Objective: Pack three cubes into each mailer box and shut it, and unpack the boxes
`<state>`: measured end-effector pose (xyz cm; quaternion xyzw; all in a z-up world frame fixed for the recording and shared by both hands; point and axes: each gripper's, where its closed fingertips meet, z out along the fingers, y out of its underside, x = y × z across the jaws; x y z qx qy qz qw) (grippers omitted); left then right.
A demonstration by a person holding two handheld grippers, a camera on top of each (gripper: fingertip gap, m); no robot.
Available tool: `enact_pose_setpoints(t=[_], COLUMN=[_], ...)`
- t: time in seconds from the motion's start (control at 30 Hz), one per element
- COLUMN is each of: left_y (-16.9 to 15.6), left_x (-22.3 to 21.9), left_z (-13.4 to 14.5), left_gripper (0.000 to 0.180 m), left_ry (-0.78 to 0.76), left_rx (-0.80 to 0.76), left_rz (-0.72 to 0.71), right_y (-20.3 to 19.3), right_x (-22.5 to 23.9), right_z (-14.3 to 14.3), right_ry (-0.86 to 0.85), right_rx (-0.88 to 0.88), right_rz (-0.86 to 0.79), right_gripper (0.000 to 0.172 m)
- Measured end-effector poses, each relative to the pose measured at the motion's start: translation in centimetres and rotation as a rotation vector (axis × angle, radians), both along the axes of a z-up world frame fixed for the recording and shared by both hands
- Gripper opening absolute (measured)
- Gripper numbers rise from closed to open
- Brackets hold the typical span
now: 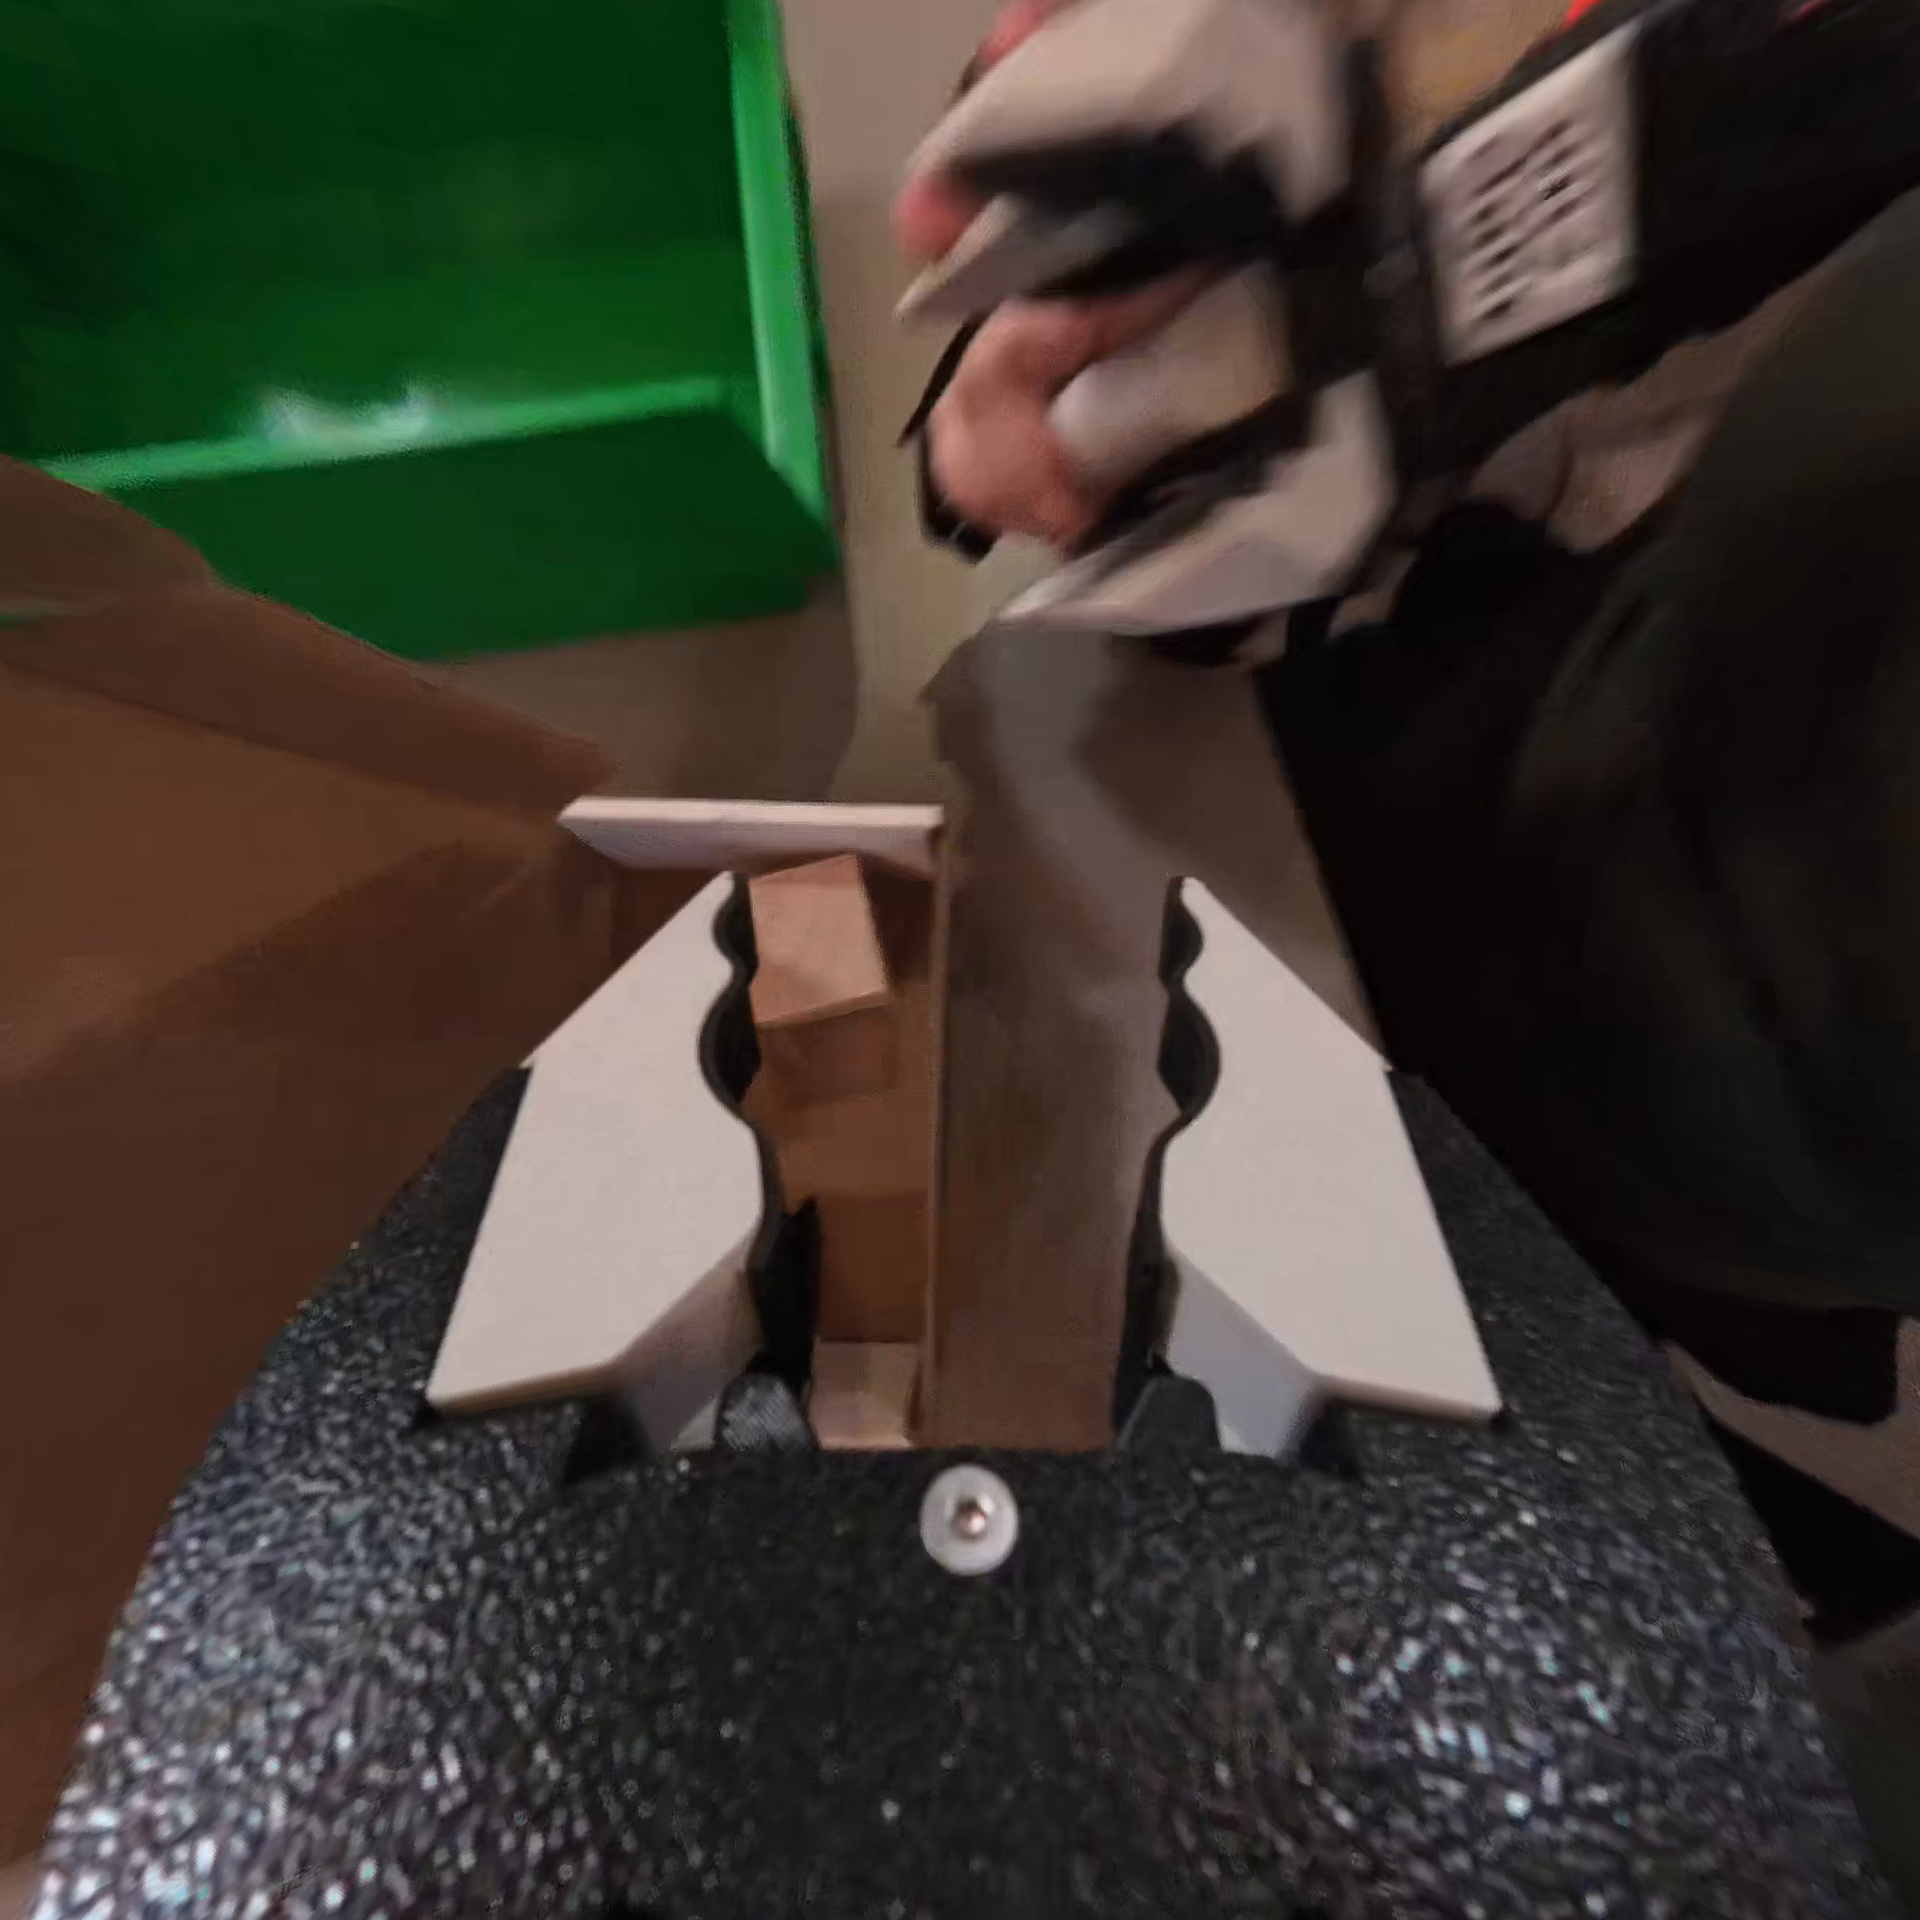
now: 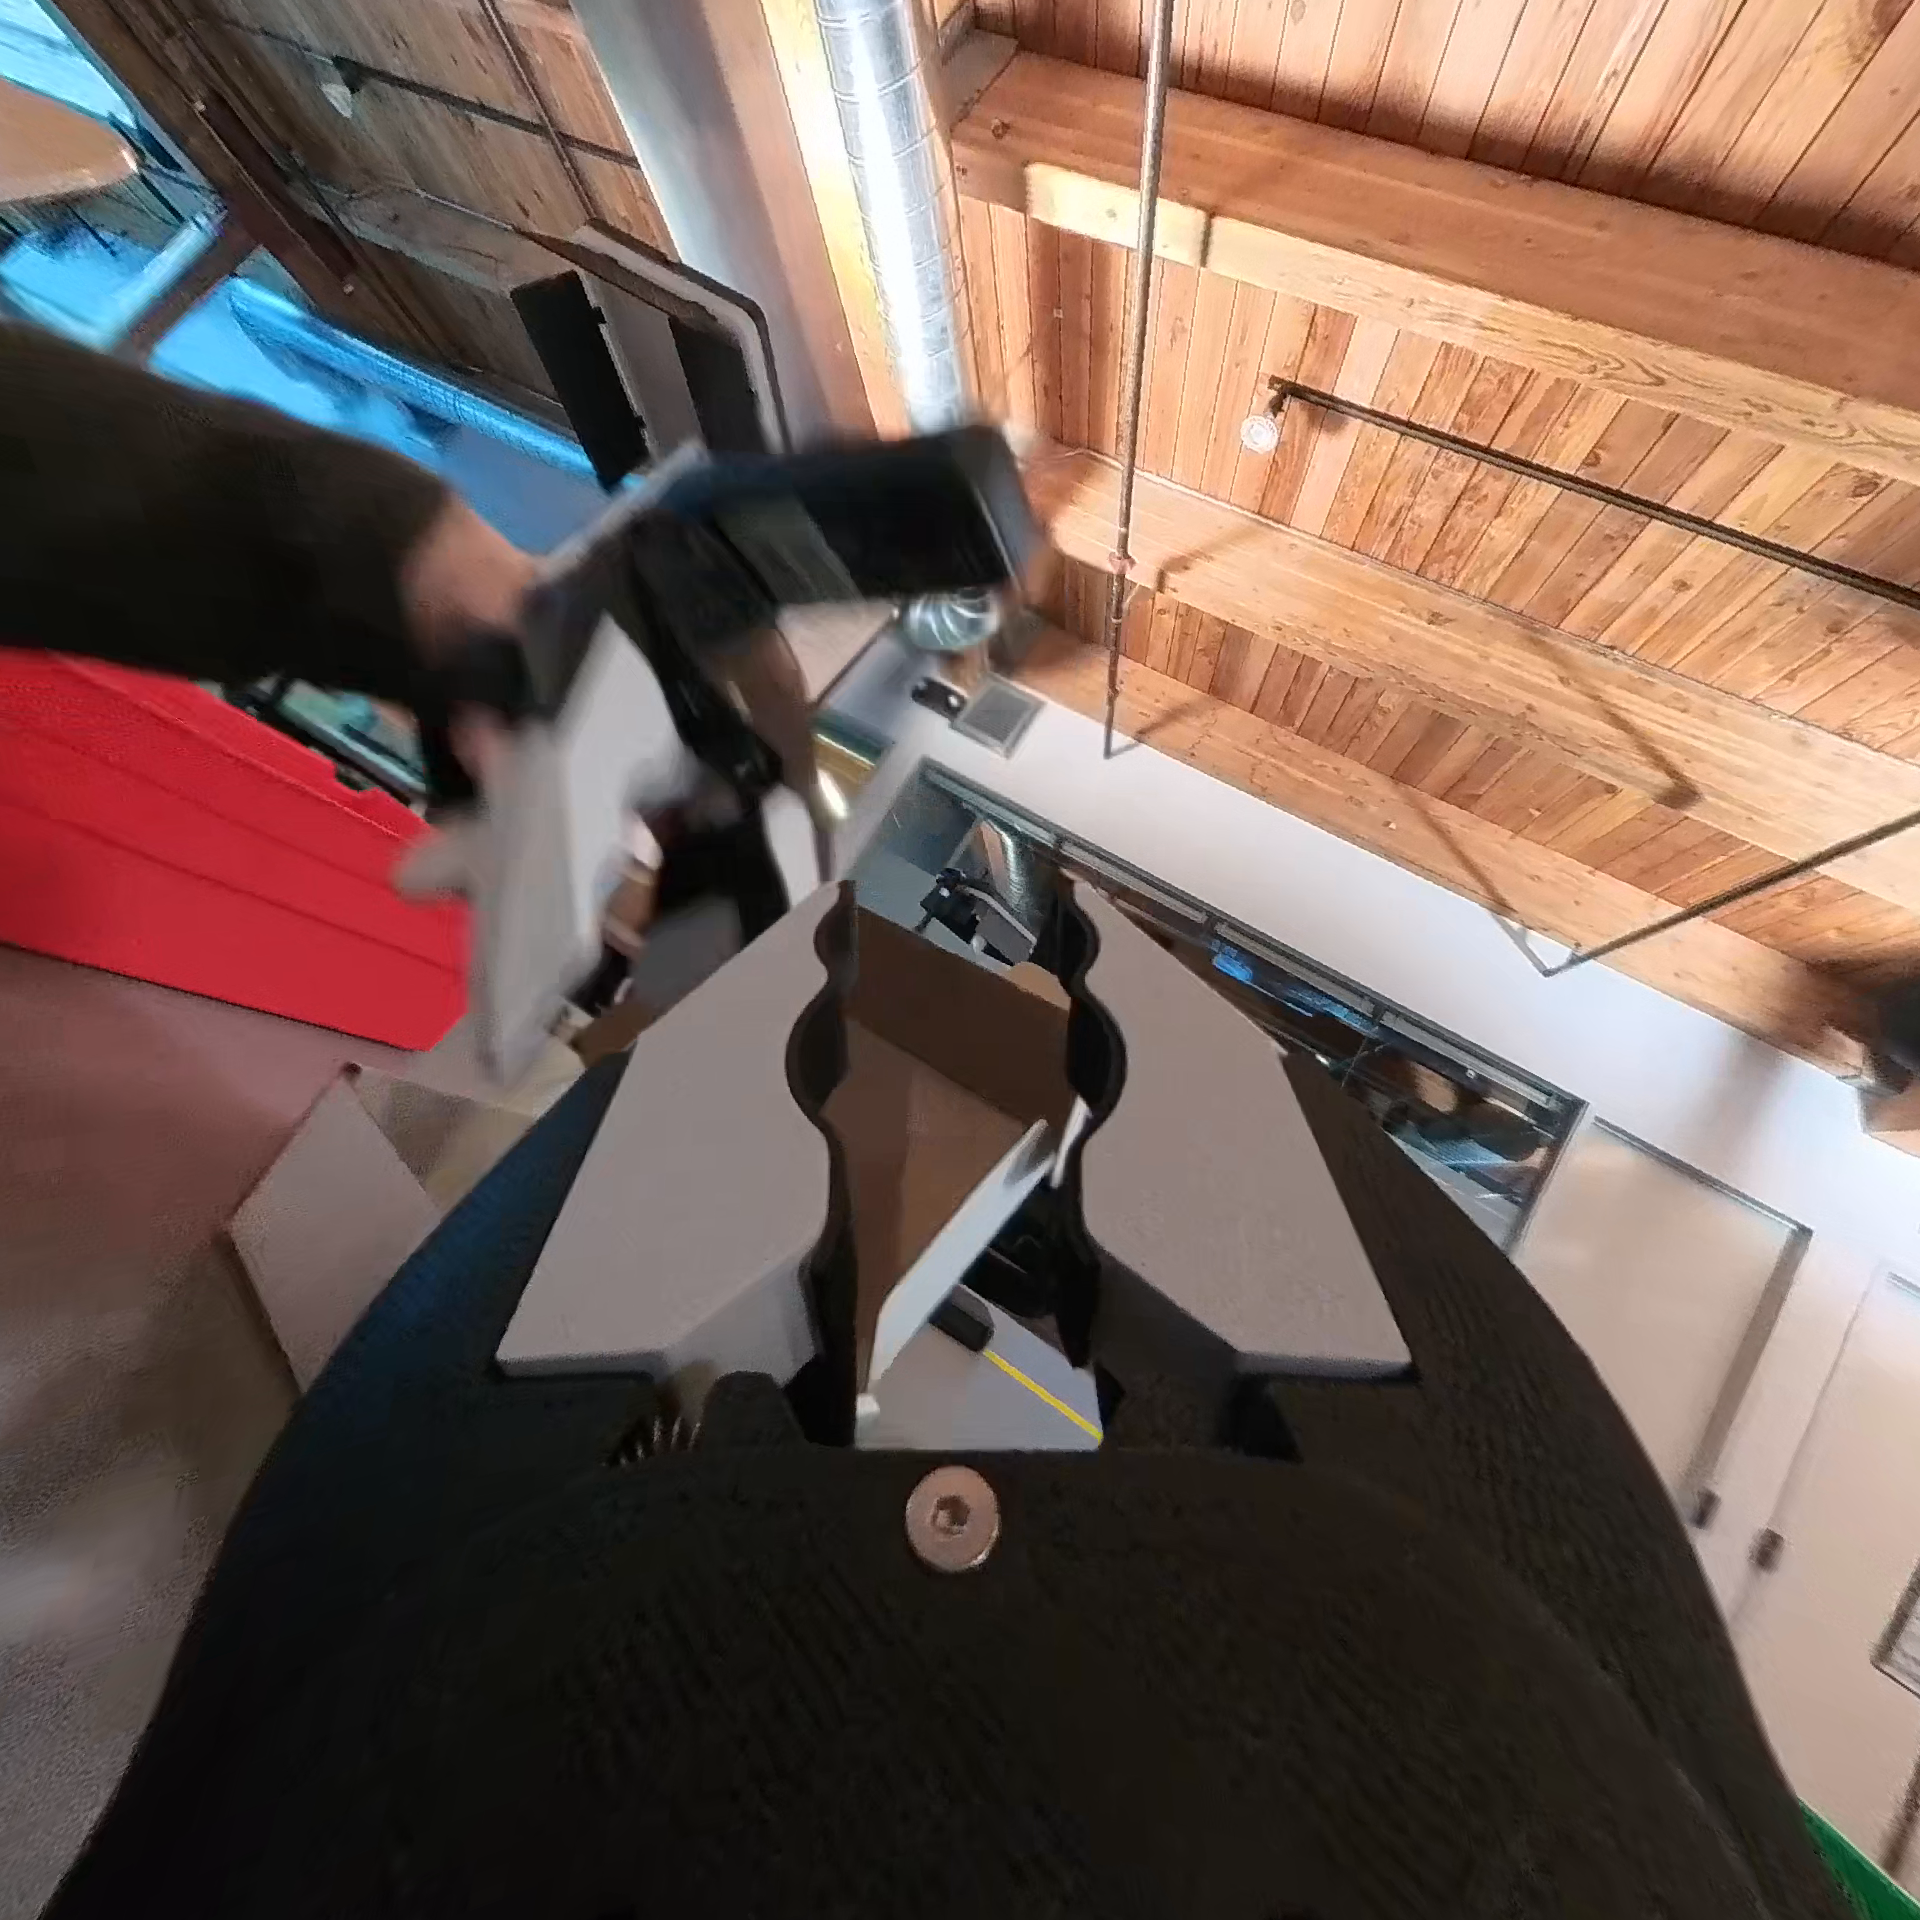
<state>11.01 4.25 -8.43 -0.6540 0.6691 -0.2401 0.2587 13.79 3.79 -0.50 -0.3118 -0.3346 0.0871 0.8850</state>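
Cardboard mailer box [image 2: 935, 1049] sits clamped in the right tool [image 2: 961, 935], aimed at a wood-plank ceiling [image 2: 1455, 312]. Left tool [image 1: 956, 914] gapes wide around a box wall [image 1: 1023, 1039], beside a green bin [image 1: 416, 312].

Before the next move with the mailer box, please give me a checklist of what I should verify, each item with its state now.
1. Left claw stands wide apart around the box wall: ok.
2. Left pads press on that wall: cannot tell.
3. Wooden cube lies inside the box: ok. Whether there are three cubes: cannot tell.
4. Cardboard flap fills the gap of the right claw: ok. Firm hold: cannot tell.
5. Box shut: not ok, the inside shows.
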Motion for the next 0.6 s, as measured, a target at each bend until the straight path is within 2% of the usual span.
enact_pose_setpoints(t=[0.03,0.1,0.17,0.23,0.33,0.4,0.47,0.6], left_y=[-1.2,-2.3,-1.7,-1.2,-2.5,-4.1,-5.8,-7.5], left_x=[-1.0,-5.0,-11.1,-18.9,-28.6,-32.7,-35.1,-37.9], left_z=[1.7,4.0,4.7,3.9,1.7,0.0,-1.9,-4.9], left_gripper=[0.08,0.083,0.082,0.081,0.078,0.076,0.074,0.046], left_ry=[-0.071,-0.119,-0.031,0.16,0.413,0.503,0.551,0.651], left_rx=[0.034,0.131,0.238,0.289,0.209,0.106,-0.046,-0.164], left_rz=[0.003,0.087,0.272,0.48,0.7,0.789,0.853,0.847], right_y=[0.3,0.6,0.6,0.4,0.0,-0.3,-0.4,-0.5], right_x=[0.1,0.1,-0.1,-0.5,-1.2,-1.6,-1.9,-2.1], right_z=[-0.1,-0.2,-0.2,-0.3,-0.5,-0.7,-0.9,-1.0], right_ry=[-0.003,-0.005,-0.01,-0.028,-0.065,-0.09,-0.11,-0.126], right_rx=[-0.009,-0.02,-0.02,-0.009,0.015,0.033,0.047,0.056], right_rz=[-0.022,-0.035,-0.034,-0.03,-0.035,-0.041,-0.047,-0.049], right_gripper=[0.036,0.036,0.036,0.036,0.035,0.034,0.033,0.032])
